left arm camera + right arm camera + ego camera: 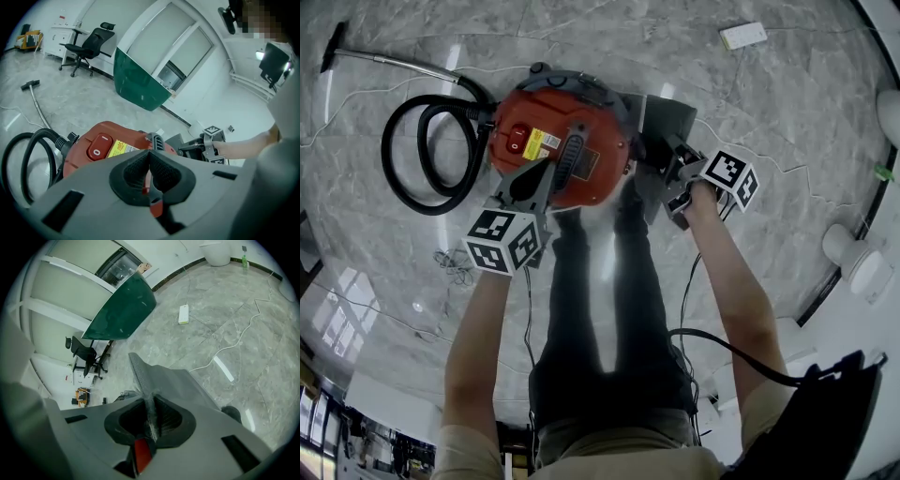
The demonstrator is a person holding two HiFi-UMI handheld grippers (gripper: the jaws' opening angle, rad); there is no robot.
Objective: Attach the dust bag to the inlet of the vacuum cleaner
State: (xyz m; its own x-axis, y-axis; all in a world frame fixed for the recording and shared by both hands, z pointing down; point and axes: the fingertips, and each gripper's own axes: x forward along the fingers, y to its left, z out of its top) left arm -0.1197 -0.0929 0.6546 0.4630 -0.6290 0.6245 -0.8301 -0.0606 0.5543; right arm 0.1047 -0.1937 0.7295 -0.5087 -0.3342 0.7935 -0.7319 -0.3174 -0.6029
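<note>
The red vacuum cleaner (pixel 558 141) stands on the marble floor, its black hose (pixel 427 155) coiled to its left. My left gripper (pixel 534 187) lies over the vacuum's near top, beside the black handle. Its pads (pixel 140 171) are shut together with nothing showing between them, and the red body (pixel 101 147) sits just beyond. My right gripper (pixel 675 178) is at the vacuum's right side, shut on an edge of the grey dust bag (pixel 667 120). In the right gripper view the bag (pixel 173 385) rises out of the pinched pads (pixel 161 420). The vacuum's inlet is hidden.
The person's legs (pixel 600 300) stand just behind the vacuum. The wand with its floor nozzle (pixel 384 61) lies at the far left. A white power strip (pixel 742 36) and thin cables lie on the floor at right. A green panel (pixel 140 84) and office chair (pixel 89 42) stand farther off.
</note>
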